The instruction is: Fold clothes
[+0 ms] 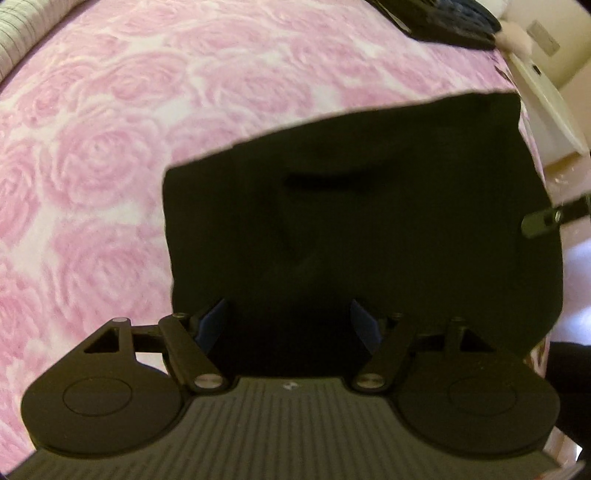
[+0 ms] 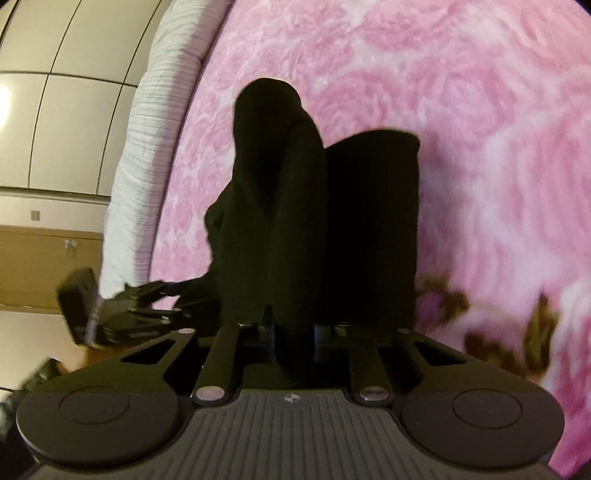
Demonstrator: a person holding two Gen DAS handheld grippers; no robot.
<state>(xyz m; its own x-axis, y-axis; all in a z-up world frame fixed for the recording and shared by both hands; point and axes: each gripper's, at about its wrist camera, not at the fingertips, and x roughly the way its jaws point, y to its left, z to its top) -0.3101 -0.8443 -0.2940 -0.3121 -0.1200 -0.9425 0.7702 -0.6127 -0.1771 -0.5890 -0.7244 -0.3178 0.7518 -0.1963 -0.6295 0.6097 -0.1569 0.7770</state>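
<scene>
- Here, a black garment lies on a pink rose-patterned bedspread, close to the edge of the bed, and in the left wrist view it already reads as a compact, roughly rectangular shape with straight edges.
- The left gripper has its jaws spread wide, the blue pads standing apart over the near edge of the cloth with nothing pinched between them.
- The right gripper has its jaws drawn in on a thick bunch of the same black garment, which rises in two rounded folds between the fingers and stands up off the bedspread.
- The left gripper shows at the left of the right wrist view, beside the cloth; the tip of the right gripper shows at the right side of the garment in the left wrist view.
- As a judgement, the folding looks well along: the piece is narrowed and squared, and one side is lifted, likely to be laid over for a further fold.
- What seems left is to bring that held part down, flatten it and let go.
- A dark item lies at the far end of the bed; whether it is another garment waiting to be folded cannot be told.
</scene>
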